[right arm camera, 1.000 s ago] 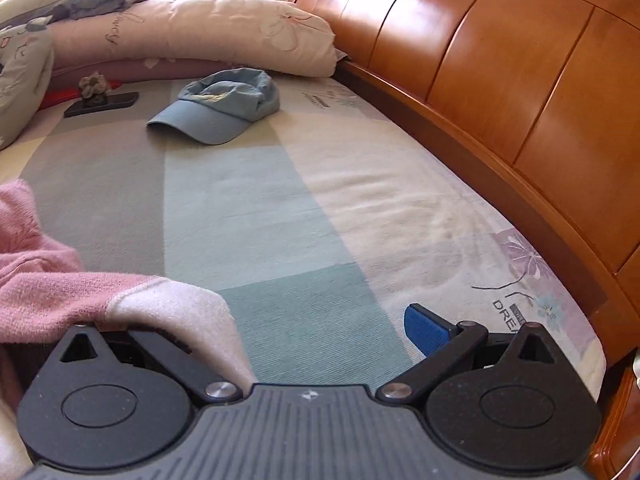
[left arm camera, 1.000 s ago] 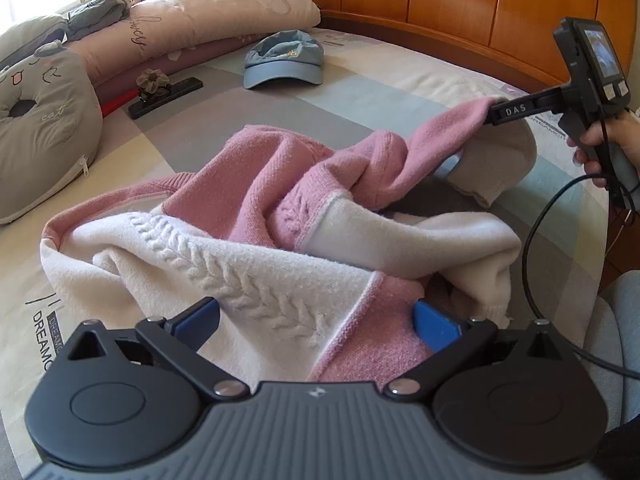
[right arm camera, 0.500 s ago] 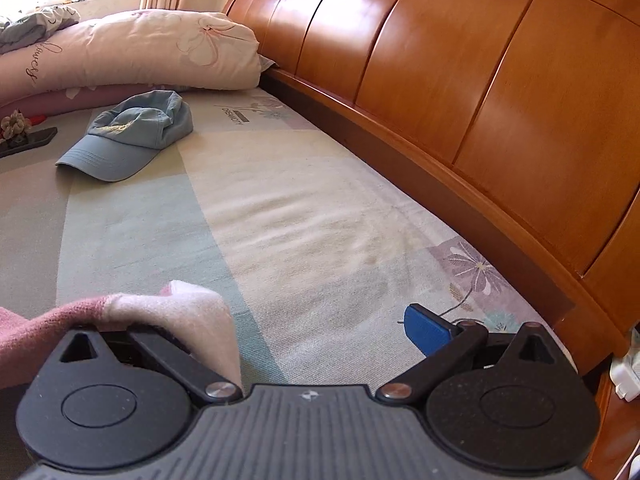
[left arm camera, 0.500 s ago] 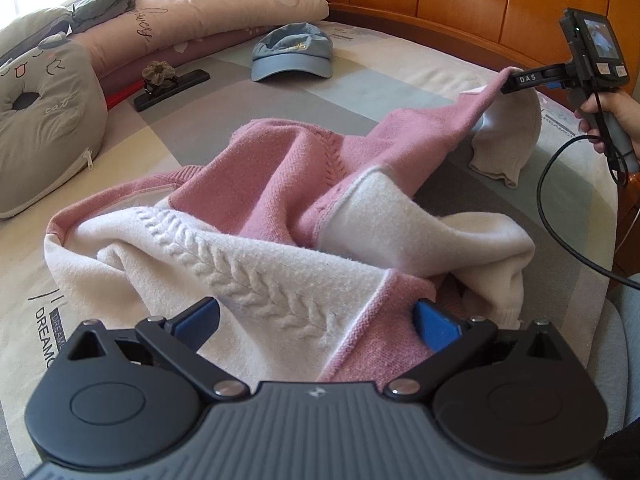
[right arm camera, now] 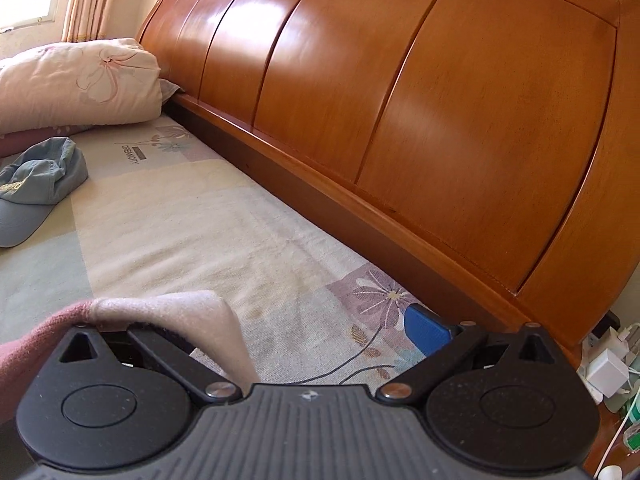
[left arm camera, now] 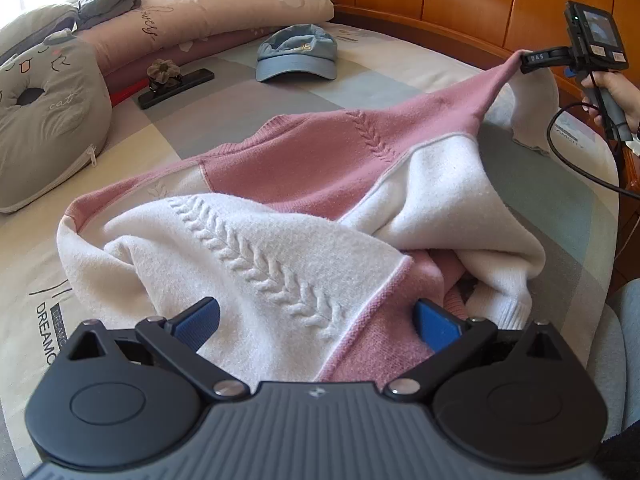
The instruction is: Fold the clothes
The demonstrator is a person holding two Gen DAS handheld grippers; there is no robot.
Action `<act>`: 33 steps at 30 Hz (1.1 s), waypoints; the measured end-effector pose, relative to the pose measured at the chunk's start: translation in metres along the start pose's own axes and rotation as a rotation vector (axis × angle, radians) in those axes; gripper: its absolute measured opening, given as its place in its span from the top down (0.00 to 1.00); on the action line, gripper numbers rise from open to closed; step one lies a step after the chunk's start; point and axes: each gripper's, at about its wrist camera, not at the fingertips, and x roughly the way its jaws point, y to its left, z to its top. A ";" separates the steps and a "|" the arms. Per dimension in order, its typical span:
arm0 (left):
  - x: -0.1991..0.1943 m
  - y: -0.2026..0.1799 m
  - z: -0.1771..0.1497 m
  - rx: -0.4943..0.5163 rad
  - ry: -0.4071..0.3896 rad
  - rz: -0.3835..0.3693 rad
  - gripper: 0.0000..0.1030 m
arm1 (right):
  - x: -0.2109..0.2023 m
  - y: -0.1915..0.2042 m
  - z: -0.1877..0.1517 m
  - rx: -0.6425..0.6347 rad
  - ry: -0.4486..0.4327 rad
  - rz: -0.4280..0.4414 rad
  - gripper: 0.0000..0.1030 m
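Stretched further than a second ago: the pink sleeve, once slack and looped over the heap, now runs in a taut line to the far right, and the right gripper's view has swung off the open bedsheet onto the headboard.

Nearest, left wrist view: left gripper [left arm camera: 316, 320], blue fingers [left arm camera: 198, 322] spread wide apart, clamping nothing; sweater fabric lies between and just beyond them.

Sweater [left arm camera: 280, 248], pink and white knit with raised braid pattern: crumpled in the near middle of the bed, white panel nearest, pink body behind, a white fold bunched at near right.

Sleeve [left arm camera: 452, 100]: lifted off the bed, rising from the heap to the right gripper [left arm camera: 528, 58] at far right, its white cuff hanging below the tip. A hand [left arm camera: 618, 96] holds that gripper's handle; a black cable trails from it.

Right wrist view: right gripper [right arm camera: 304, 330], cuff draped over its left finger, right blue finger [right arm camera: 426, 330] bare and well apart. Whether the cloth is pinched or merely hooked cannot be told.

Bedsheet [left arm camera: 400, 64]: pastel blocks, printed flowers.

Far: blue cap [left arm camera: 298, 54]; black phone-like slab [left arm camera: 176, 88] bearing a small flower-shaped item; grey cat cushion [left arm camera: 44, 120] at left; rolled quilts [left arm camera: 224, 12]; wooden headboard [right arm camera: 400, 100] beyond.
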 end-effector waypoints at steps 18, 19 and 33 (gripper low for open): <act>-0.013 0.008 -0.014 -0.042 -0.007 0.009 0.01 | -0.076 0.049 -0.085 -0.156 0.175 0.556 0.00; -0.013 0.008 -0.015 -0.045 -0.007 0.010 0.01 | -0.077 0.052 -0.089 -0.169 0.169 0.577 0.00; -0.007 0.000 -0.008 -0.050 0.018 0.041 0.01 | 0.013 0.006 -0.073 0.076 0.138 0.643 0.00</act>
